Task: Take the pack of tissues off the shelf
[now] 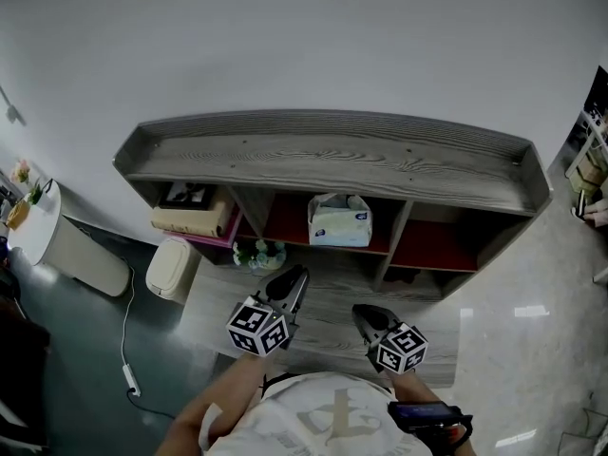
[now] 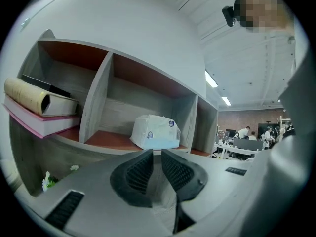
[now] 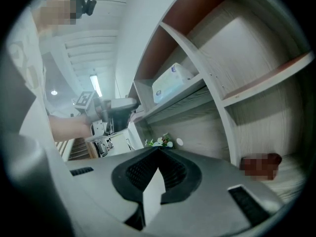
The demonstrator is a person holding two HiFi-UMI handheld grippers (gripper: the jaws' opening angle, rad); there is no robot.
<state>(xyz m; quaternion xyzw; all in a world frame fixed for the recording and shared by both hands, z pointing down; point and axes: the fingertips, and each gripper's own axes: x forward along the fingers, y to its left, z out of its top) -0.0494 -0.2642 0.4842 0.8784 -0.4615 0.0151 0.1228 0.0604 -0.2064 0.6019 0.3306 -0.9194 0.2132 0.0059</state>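
A white pack of tissues [image 1: 339, 219] stands in the middle upper compartment of the grey wooden shelf [image 1: 332, 150]. In the left gripper view the pack of tissues [image 2: 154, 132] sits on the red-brown board straight beyond the jaws, well apart from them. My left gripper [image 1: 293, 281] hangs in front of the shelf, below the pack; its jaws stand a narrow slit apart with nothing between them. My right gripper [image 1: 364, 313] is lower and to the right, its tips touching and empty. The right gripper view has the pack of tissues [image 3: 173, 83] up on its board, and my left gripper [image 3: 111, 107] beyond.
Stacked books [image 1: 195, 218] fill the left compartment. Small white flowers [image 1: 258, 254] lie on the lower board under them. A white bin [image 1: 171, 269] and a cable [image 1: 128, 350] are on the floor at the left. The right compartments look bare apart from a dark thing low down.
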